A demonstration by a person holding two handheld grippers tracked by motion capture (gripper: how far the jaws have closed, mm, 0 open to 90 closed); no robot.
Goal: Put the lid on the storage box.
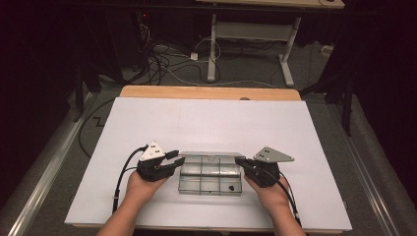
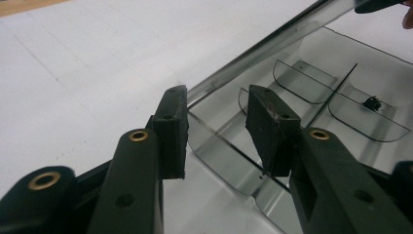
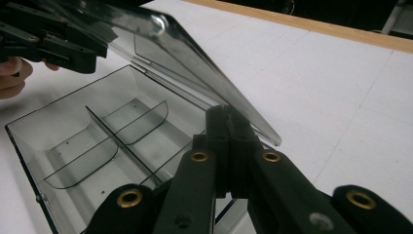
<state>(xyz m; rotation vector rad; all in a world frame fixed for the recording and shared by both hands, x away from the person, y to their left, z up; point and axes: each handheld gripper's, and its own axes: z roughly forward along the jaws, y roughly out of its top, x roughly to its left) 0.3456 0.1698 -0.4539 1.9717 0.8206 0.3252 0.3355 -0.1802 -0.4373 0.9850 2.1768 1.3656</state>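
A clear plastic compartment box (image 1: 210, 178) lies near the front of the white sheet, between my two grippers. Its lid (image 1: 206, 154) is tilted up from the far side. My left gripper (image 1: 173, 158) is at the box's left end. In the left gripper view it (image 2: 216, 122) is open, and the thin end wall of the box (image 2: 311, 97) passes between its pads. My right gripper (image 1: 241, 162) is at the right end, and in the right gripper view it (image 3: 229, 126) is shut on the raised lid's (image 3: 195, 63) edge. A small black item (image 1: 230, 187) sits in one compartment.
The white sheet (image 1: 206, 123) covers a wooden table whose far edge (image 1: 211, 92) shows bare. Beyond it are floor cables (image 1: 167, 59) and another table's white legs (image 1: 212, 49). A metal rail (image 1: 44, 162) runs along the left side.
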